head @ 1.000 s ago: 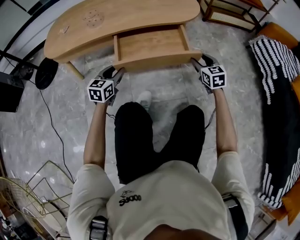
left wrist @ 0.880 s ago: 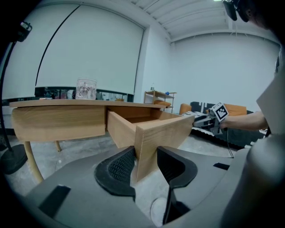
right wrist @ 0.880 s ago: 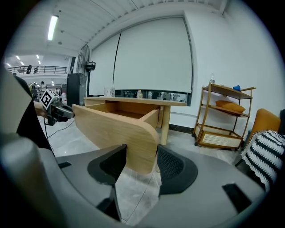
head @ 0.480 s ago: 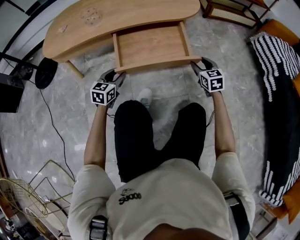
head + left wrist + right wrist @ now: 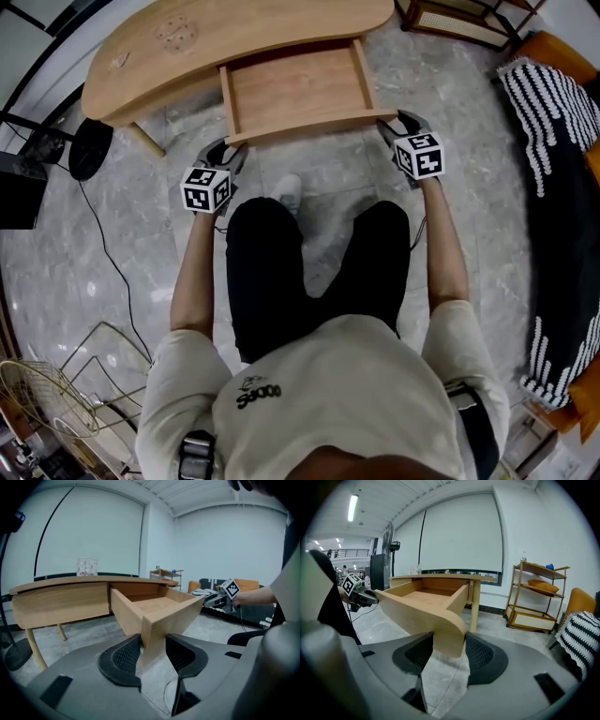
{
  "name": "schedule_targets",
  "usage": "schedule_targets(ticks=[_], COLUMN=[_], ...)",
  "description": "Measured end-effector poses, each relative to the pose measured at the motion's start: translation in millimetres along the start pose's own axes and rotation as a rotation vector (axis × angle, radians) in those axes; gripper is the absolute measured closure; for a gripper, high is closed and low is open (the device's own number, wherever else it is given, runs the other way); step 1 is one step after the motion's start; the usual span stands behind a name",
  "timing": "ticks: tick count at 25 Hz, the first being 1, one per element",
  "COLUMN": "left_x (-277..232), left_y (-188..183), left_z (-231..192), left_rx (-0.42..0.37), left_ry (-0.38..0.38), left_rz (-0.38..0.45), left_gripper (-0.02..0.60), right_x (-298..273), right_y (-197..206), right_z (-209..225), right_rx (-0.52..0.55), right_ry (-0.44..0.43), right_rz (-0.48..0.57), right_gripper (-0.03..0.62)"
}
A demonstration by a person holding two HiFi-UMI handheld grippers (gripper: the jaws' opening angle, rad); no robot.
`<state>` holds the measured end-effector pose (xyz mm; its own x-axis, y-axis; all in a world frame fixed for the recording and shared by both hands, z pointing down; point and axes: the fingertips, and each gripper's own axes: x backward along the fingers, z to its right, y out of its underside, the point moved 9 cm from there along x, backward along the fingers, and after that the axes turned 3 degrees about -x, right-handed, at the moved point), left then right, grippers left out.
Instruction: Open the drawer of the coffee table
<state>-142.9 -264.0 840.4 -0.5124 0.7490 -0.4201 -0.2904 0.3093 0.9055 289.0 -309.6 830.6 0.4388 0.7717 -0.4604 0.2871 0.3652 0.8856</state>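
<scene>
Light-wood drawer (image 5: 295, 94): at 12 o'clock from the seated person, drawn well out of the kidney-shaped light-wood desk (image 5: 234, 37), empty inside.

Left gripper (image 5: 153, 644): fingers (image 5: 123, 658) clamped on the front panel's left corner. Right gripper (image 5: 449, 646): fingers (image 5: 480, 656) clamped on the rounded right corner.

Risks (judgement):
- Little travel seems left, so a further pull could bring the drawer off its runners and drop it.
- An uneven pull between the two sides could rack and jam it.
- The holds sit on the corners only, and the rounded one could slip.
- A jolt may shake the clear glass jar (image 5: 86, 566) on the desk.

Surroundings: grey marble floor (image 5: 112, 253). Black round stand base (image 5: 92, 147) at 10 o'clock. Gold wire basket (image 5: 47, 403) at 8 o'clock. Black-and-white striped throw (image 5: 553, 141) at 3 o'clock. Rattan-and-wood shelf unit (image 5: 534, 597) at 1 o'clock.
</scene>
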Motion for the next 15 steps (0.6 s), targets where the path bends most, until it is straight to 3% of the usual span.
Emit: schedule_targets(ticks=[5,9,15], left_x=[1.2,8.3,33.0], left_y=[1.3,14.4,25.7], left_z=[0.1,-10.9,-42.1], left_rx=[-0.028,-0.076,0.027], left_ry=[0.003,-0.026,-0.113], left_rz=[-0.023,-0.115,-0.117], left_gripper=[0.407,0.463,0.546], right_x=[3.5,14.9,38.0], right_y=[4.0,16.0,25.2], right_z=[1.7,13.5,45.1], right_rx=[0.01,0.071,0.014], right_ry=[0.003,0.057,0.186], right_rz=[-0.012,-0.088,-0.105], right_gripper=[0.389,0.403,0.52])
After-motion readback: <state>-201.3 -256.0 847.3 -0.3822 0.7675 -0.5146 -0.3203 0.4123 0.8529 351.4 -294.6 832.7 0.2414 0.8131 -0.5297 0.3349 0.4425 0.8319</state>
